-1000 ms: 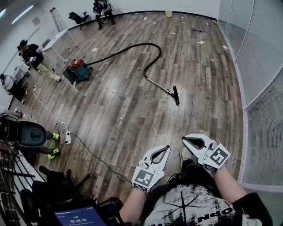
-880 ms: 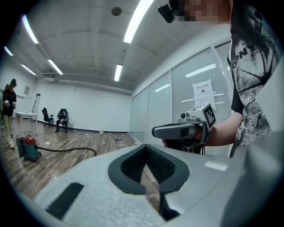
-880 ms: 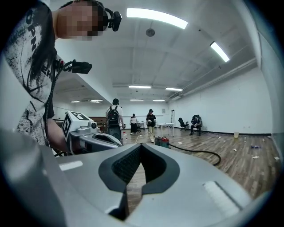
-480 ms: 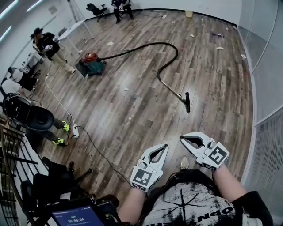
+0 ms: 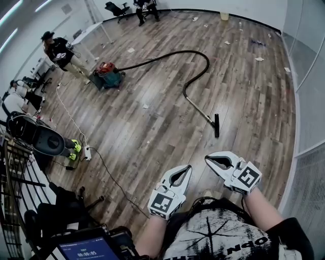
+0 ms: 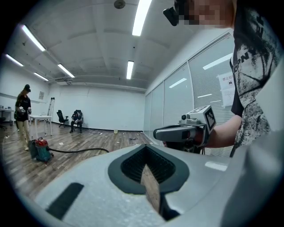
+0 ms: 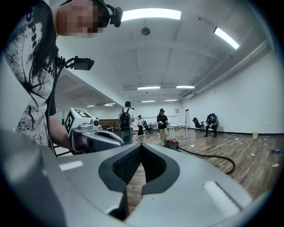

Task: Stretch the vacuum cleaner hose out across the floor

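Note:
A red and teal vacuum cleaner [image 5: 107,75] stands far off on the wooden floor. Its black hose [image 5: 195,51] arcs right, bends back, and joins a metal wand ending in a black floor head [image 5: 217,125]. My left gripper [image 5: 189,167] and right gripper [image 5: 207,158] hover side by side in front of my body, well short of the floor head, both shut and empty. The left gripper view shows its shut jaws [image 6: 145,147], the vacuum [image 6: 41,150] and the hose [image 6: 80,150]. The right gripper view shows shut jaws [image 7: 140,145], the vacuum [image 7: 172,143] and the hose [image 7: 213,156].
Paper scraps litter the floor. A white power strip [image 5: 87,151] with cables lies at the left, near a person standing by a table [image 5: 61,53]. Another person sits at the far wall [image 5: 144,6]. Glass partitions [image 5: 310,76] run along the right. A tablet [image 5: 86,249] sits below.
The vacuum, hose and floor head have drawn nearer and shifted right in the head view as I moved forward. Both grippers stayed shut, held in front of me.

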`<state>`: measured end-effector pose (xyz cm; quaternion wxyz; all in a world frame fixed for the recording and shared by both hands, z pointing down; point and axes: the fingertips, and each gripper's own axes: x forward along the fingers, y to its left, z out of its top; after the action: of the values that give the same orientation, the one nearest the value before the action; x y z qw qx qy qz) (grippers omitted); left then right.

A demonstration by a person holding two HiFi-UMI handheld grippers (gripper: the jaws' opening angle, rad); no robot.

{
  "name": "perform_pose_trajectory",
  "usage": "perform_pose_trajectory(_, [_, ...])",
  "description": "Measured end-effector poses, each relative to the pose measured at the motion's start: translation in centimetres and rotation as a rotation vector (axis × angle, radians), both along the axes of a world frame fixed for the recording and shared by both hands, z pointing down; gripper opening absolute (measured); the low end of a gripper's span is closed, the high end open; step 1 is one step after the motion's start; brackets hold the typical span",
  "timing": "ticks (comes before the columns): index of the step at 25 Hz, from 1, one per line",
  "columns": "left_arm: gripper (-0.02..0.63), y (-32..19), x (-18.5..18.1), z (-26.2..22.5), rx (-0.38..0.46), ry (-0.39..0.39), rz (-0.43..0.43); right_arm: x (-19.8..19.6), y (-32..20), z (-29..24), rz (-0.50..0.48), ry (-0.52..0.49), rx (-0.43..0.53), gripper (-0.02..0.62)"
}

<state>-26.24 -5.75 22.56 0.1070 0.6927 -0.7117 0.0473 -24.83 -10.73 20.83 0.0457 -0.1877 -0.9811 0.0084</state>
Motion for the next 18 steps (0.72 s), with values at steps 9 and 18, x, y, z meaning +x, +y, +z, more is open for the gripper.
perform_pose_trajectory(9, [-0.002, -5.2, -1.5, 0.2, 0.005, -0.012, -0.033, -1.4, -5.0, 0.4, -0.028, -0.022, 0.009, 0.006])
perform_pose_trajectory(18, [-0.002, -7.5, -3.7, 1.2, 0.001, 0.014, -0.018, -3.7, -6.5, 1.7, -0.028, 0.009, 0.006, 0.006])
